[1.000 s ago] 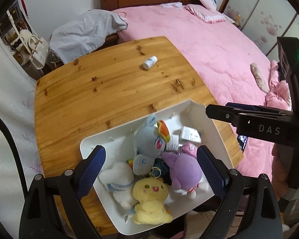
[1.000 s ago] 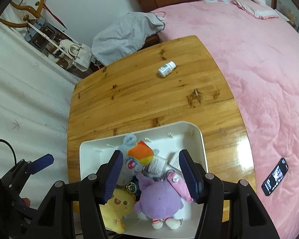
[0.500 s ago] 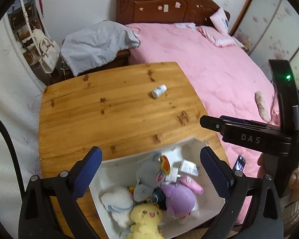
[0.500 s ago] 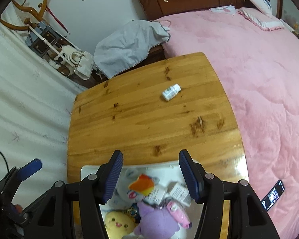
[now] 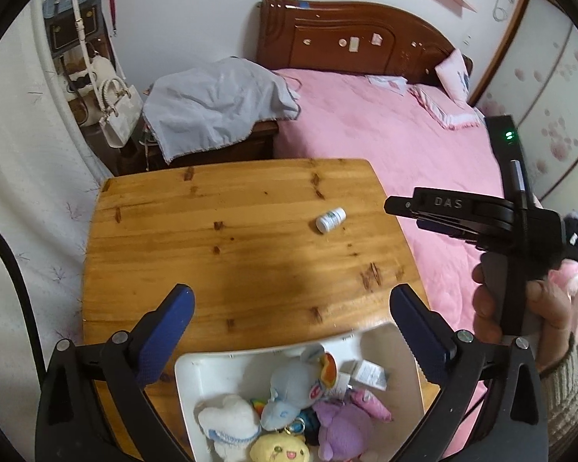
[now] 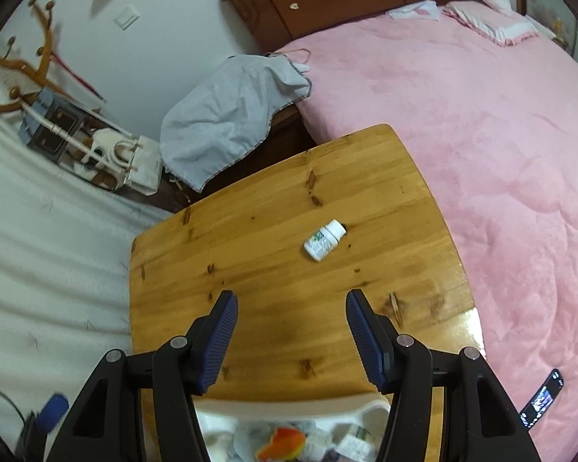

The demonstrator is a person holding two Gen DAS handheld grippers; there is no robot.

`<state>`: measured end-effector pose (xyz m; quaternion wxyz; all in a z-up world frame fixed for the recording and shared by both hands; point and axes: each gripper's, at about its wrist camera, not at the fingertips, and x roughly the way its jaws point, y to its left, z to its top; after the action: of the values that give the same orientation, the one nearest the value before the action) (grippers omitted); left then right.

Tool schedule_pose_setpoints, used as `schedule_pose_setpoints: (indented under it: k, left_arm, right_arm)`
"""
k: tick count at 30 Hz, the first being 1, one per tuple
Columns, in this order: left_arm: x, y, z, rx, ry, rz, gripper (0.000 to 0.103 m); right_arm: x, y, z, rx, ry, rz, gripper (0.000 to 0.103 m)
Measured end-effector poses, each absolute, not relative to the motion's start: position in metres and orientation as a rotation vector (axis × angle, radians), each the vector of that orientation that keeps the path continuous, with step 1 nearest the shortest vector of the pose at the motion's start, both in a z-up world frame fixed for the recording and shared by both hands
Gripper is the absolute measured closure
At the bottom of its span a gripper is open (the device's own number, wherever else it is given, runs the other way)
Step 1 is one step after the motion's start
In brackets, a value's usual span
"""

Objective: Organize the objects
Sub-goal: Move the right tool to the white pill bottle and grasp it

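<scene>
Closest to me, my left tool point(image 5: 291, 315) hangs over the near edge of the desk point(image 5: 227, 238) with its blue-padded fingers point(image 5: 165, 331) spread wide and nothing between them. Just under it sits a white tray point(image 5: 196, 369) on the near side of the desk, filled with plush toys: a white one point(image 5: 227, 423), a yellow one with a smiling face point(image 5: 279, 450), a purple one point(image 5: 343, 427) and a pale blue pony with an orange and rainbow mane point(image 5: 293, 385). Paper tags point(image 5: 370, 373) lie among them at the tray's far right, but I cannot read their print.

My right tool point(image 6: 291, 331) is also wide open and holds nothing; it hovers above bare wood just beyond the tray's far rim point(image 6: 289, 408). In the left wrist view I see that same tool from the side, to the right of the desk, with the raised letters "DAS" point(image 5: 447, 203) on its black body, a green light above, and the hand point(image 5: 520, 308) gripping its handle.

Farther out, a small white bottle point(image 6: 324, 239) lies on its side toward the far right part of the desk, well apart from the tray. It has a label with a green patch, too small to read.

A dark phone point(image 6: 541, 398) lies on the pink bed point(image 6: 481, 115) to the right. Beyond the desk a grey cloth point(image 5: 215, 104) drapes over a low wooden cabinet, and handbags point(image 5: 115, 115) hang by the wall at the far left.
</scene>
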<state>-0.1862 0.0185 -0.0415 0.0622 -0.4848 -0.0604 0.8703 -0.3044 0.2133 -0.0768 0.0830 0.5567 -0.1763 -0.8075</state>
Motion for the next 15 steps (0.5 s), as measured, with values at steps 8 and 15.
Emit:
schedule_pose_setpoints:
  k: [8, 15]
  left_arm:
    - [-0.201, 0.01, -0.042, -1.46, -0.25, 2.698, 0.001]
    - [-0.208, 0.007, -0.051, -1.496, -0.265, 2.714, 0.001]
  right_arm:
    - [-0.35, 0.207, -0.117, 1.758, -0.587, -2.392, 0.044]
    - [-0.382, 0.202, -0.167, 1.879, -0.63, -2.349, 0.044]
